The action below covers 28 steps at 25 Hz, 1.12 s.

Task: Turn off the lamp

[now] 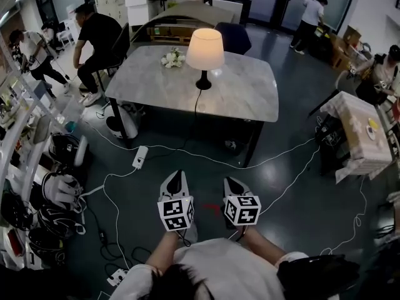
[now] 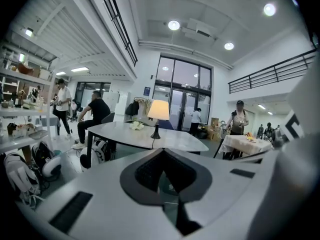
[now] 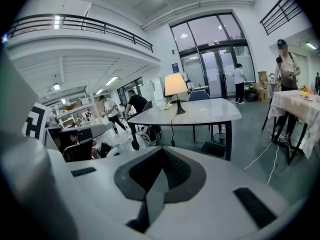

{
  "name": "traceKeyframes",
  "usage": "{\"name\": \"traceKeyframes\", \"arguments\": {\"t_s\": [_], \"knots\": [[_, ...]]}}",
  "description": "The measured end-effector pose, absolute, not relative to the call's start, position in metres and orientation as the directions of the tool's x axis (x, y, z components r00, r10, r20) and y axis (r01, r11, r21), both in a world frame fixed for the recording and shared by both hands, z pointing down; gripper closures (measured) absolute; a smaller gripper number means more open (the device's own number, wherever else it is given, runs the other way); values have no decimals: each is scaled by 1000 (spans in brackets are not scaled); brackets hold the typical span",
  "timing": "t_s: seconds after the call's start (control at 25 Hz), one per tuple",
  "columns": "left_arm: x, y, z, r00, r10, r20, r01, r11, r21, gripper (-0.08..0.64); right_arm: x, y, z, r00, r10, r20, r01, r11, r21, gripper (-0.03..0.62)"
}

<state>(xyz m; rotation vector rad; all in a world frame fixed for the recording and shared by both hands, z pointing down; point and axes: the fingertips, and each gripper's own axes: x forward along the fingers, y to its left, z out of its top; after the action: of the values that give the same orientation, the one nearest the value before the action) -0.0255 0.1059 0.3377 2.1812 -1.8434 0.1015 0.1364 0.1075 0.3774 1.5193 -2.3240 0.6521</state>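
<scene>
Both closed and empty, the left claw [image 1: 177, 179] and right claw [image 1: 233, 185] sit well short of the lit cream-shaded, black-stemmed lamp [image 1: 204, 54], midway between the grey marble table's [image 1: 250, 95] side edges. It is probably light and tippy, best steadied at its base.

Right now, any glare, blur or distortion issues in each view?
Head view: lit lamp shade nearly blown out, room dim, edges curved. Left gripper view: heavy fisheye, black corners, ceiling lights flare, left gripper soft up close. Right gripper view: same fisheye; right gripper soft, lamp sharp.
</scene>
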Motion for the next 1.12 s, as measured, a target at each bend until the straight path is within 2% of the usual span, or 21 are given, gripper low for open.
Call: {"name": "traceKeyframes", "arguments": {"t_s": [1.12], "knots": [[-91, -56, 376, 279, -917, 285, -951, -224, 211, 554, 72, -32, 400, -299, -792, 533, -954, 233, -189, 594]]}}
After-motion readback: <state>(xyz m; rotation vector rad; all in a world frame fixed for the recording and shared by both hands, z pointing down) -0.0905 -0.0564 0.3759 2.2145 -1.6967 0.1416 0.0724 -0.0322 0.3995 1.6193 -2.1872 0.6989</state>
